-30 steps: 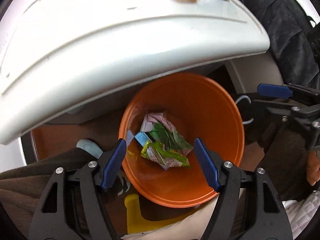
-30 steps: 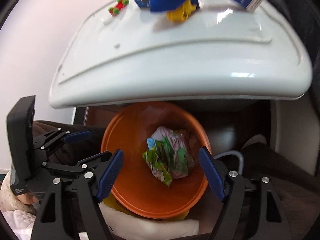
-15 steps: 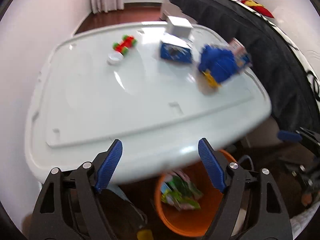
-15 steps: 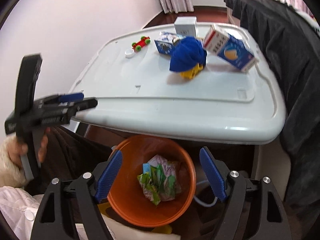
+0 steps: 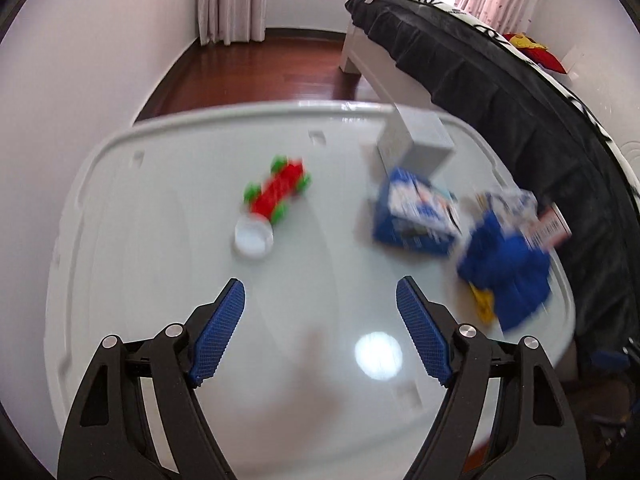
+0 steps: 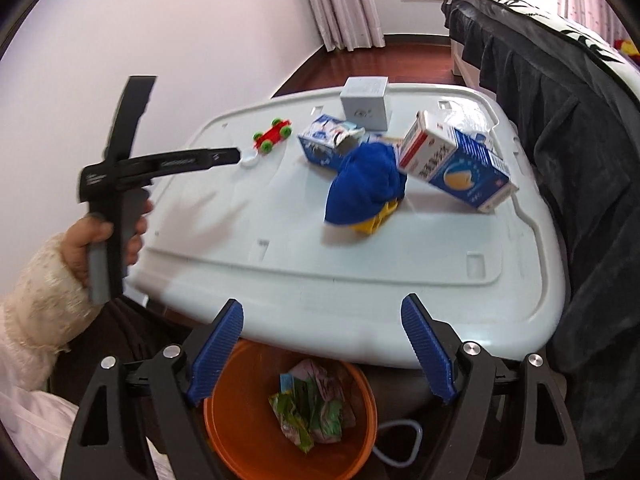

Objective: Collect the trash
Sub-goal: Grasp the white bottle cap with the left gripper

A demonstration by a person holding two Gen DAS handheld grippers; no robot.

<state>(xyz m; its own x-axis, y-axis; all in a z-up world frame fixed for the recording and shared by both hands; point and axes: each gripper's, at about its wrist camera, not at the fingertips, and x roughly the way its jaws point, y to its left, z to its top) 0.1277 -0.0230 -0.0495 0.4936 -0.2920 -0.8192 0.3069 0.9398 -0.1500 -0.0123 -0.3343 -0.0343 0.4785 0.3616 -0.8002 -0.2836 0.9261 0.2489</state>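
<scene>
Both grippers are spread wide w/ nothing between the fingers. The left gripper (image 5: 320, 312) hovers over the white table (image 5: 160, 264), tips pointing toward the far side. Ahead and a bit left of its left finger sits a white bottle cap (image 5: 253, 237), touching or just beside a red toy car w/ green wheels (image 5: 279, 190). Ahead-right of the right finger there's a crushed blue-and-white milk carton (image 5: 416, 216), a grey box (image 5: 416, 146) behind it, and a blue cloth (image 5: 506, 268) bunched over something yellow near the table's right edge. That view is pretty motion-blurred, so can't read details.

The right gripper (image 6: 322, 332) hangs off the near edge of the table, above an orange bin (image 6: 240, 436) on the floor. Crumpled green/pink wrappers (image 6: 312, 408) lie at the bottom of the bin, sitting between the two finger lines in view but well below the tips, no contact. In this view a bigger blue-and-white carton (image 6: 456, 160) leans tilted just right of the blue cloth, and the person's left hand (image 6: 104, 240) grips the other tool's handle, its tip near the bottle cap.
</scene>
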